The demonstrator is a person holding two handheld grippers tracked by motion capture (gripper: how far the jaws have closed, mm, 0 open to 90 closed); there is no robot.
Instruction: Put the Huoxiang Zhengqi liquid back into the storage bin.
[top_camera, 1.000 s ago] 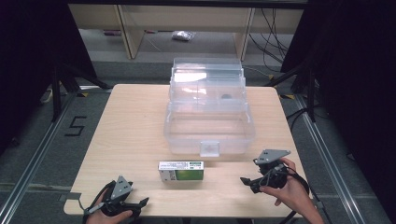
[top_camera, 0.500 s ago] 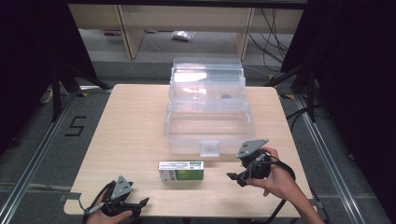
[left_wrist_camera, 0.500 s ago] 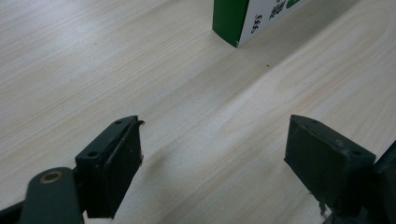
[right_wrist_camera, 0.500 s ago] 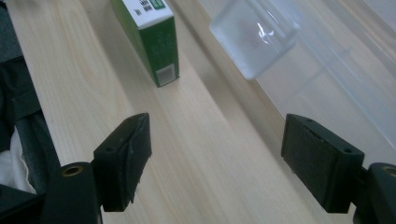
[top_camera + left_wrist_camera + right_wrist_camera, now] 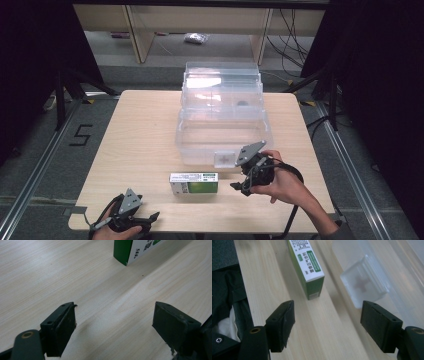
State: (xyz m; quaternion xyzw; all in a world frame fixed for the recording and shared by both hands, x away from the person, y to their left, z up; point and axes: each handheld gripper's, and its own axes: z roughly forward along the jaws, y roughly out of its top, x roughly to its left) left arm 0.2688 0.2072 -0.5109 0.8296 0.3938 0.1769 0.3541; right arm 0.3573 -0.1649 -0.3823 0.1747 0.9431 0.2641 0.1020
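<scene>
1. The right gripper [image 5: 241, 187] has its jaws spread wide and empty, aimed at the end of the green-and-white cardboard carton [image 5: 194, 183] just beside it.
2. The left gripper [image 5: 148, 220], jaws likewise apart, rests at the near table edge.
3. The carton lies on the pale wooden table [image 5: 140, 135], before the clear plastic storage box [image 5: 222, 125].
4. Likely step: reaching to grasp; next, straddle the carton and close.
5. Since the earlier frames, the right gripper has moved left toward the carton.

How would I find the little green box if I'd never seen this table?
Look at the wooden table and find the big clear plastic case in the middle. Just in front of it lies the small green and white carton, the only colourful thing there.
</scene>
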